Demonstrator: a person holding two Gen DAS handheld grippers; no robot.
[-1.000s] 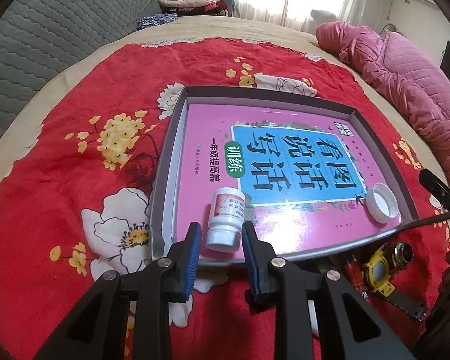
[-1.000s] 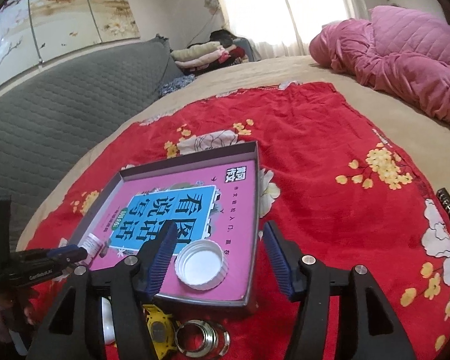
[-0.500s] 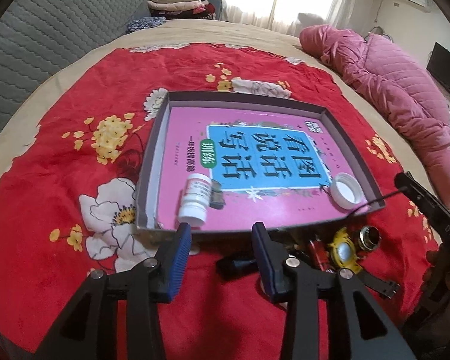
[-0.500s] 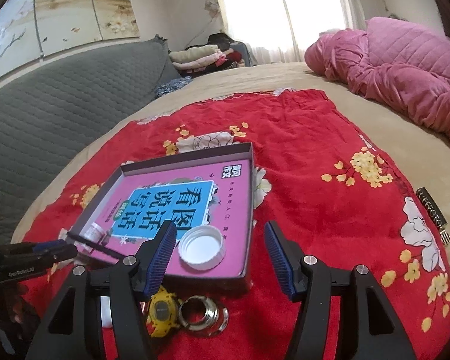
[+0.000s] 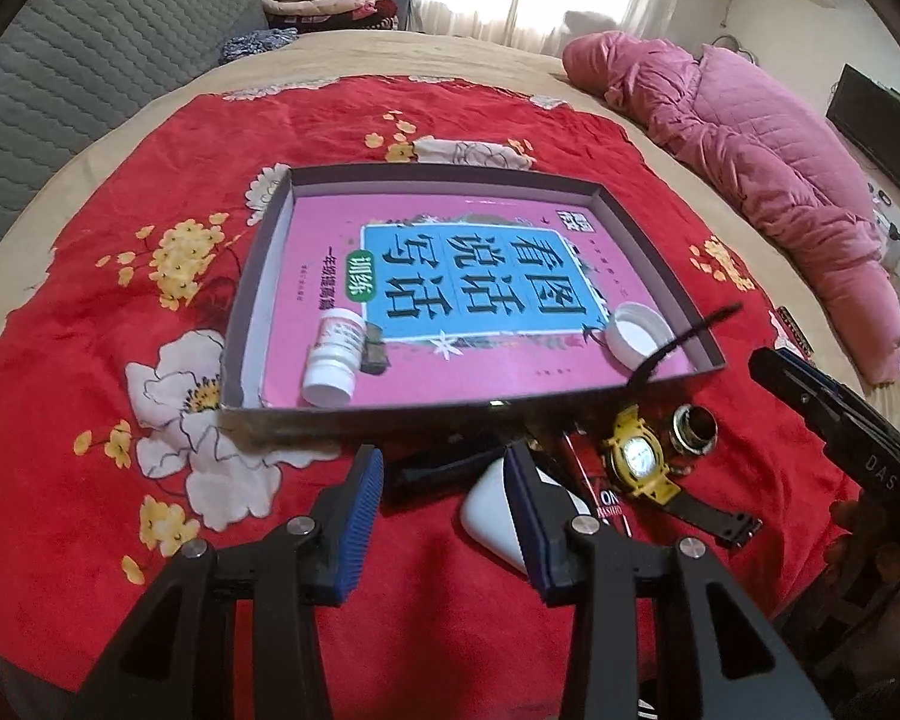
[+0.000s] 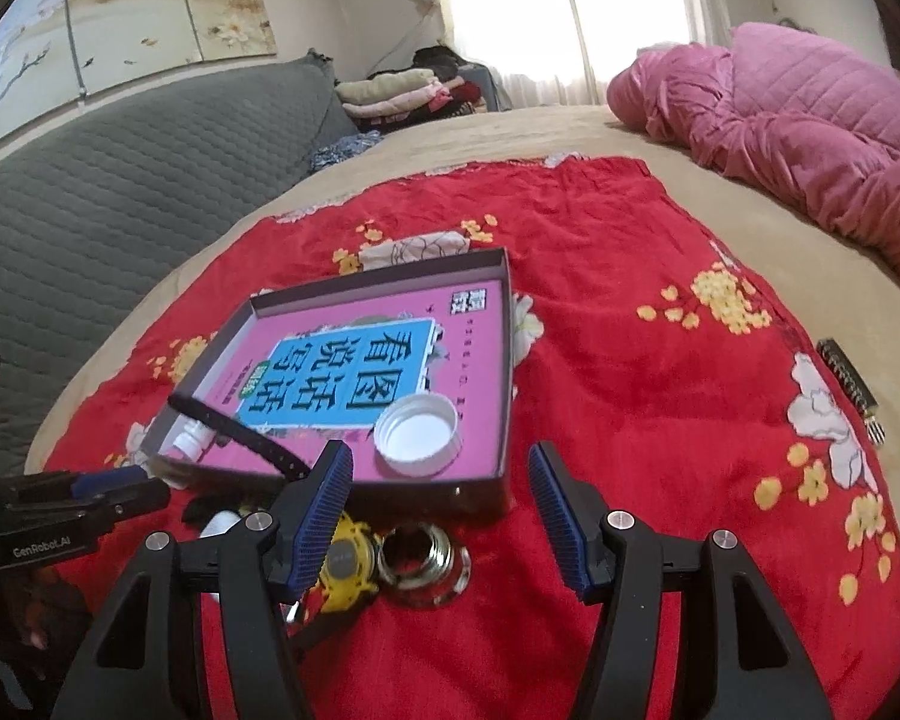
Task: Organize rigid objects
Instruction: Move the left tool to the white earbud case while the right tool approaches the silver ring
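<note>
A shallow grey box (image 5: 258, 276) (image 6: 504, 372) holding a pink book lies on a red floral cloth. In it lie a white pill bottle (image 5: 333, 357) on its side and a white cap (image 5: 636, 335) (image 6: 417, 433). In front of the box lie a yellow watch (image 5: 636, 459) (image 6: 345, 564), a metal ring nut (image 5: 695, 429) (image 6: 423, 558), a white smooth object (image 5: 489, 519), a black flat object (image 5: 438, 471) and a red pen (image 5: 594, 492). My left gripper (image 5: 444, 516) is open and empty above the black object. My right gripper (image 6: 441, 510) is open and empty, just above the nut.
The red cloth (image 5: 90, 480) covers a beige bed. A pink quilted coat (image 5: 750, 168) lies at the right. A grey padded headboard (image 6: 90, 192) stands at the left. A small dark comb-like object (image 6: 849, 384) lies at the cloth's right edge.
My left gripper let go of the pill bottle in the box, drew back toward me and opened wider. My right gripper also drew back from the cap and box.
</note>
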